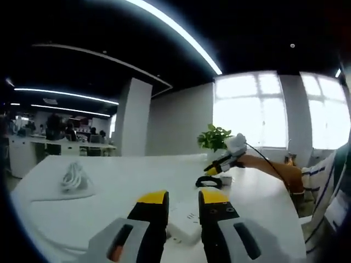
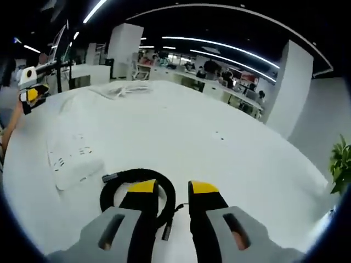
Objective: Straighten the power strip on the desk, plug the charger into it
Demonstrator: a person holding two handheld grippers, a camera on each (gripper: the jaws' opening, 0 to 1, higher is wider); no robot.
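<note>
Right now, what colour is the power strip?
White; the power strip shows best in the right gripper view.

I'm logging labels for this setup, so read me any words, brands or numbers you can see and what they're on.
No text is readable in either view.
Power strip: small dark marks on its top face, too blurred to read.
Coiled black cable: no visible print.
Right gripper, left gripper: plain yellow tips, no lettering.

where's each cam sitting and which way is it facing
Left gripper view: rides the left gripper, low over the desk, facing the power strip, plant and windows; the right gripper and a sleeve show.
Right gripper view: rides the right gripper, looking down at a coiled black cable and across the office; the left gripper shows.
Shared: desk, power strip, white cable bundle, each other's gripper.
</note>
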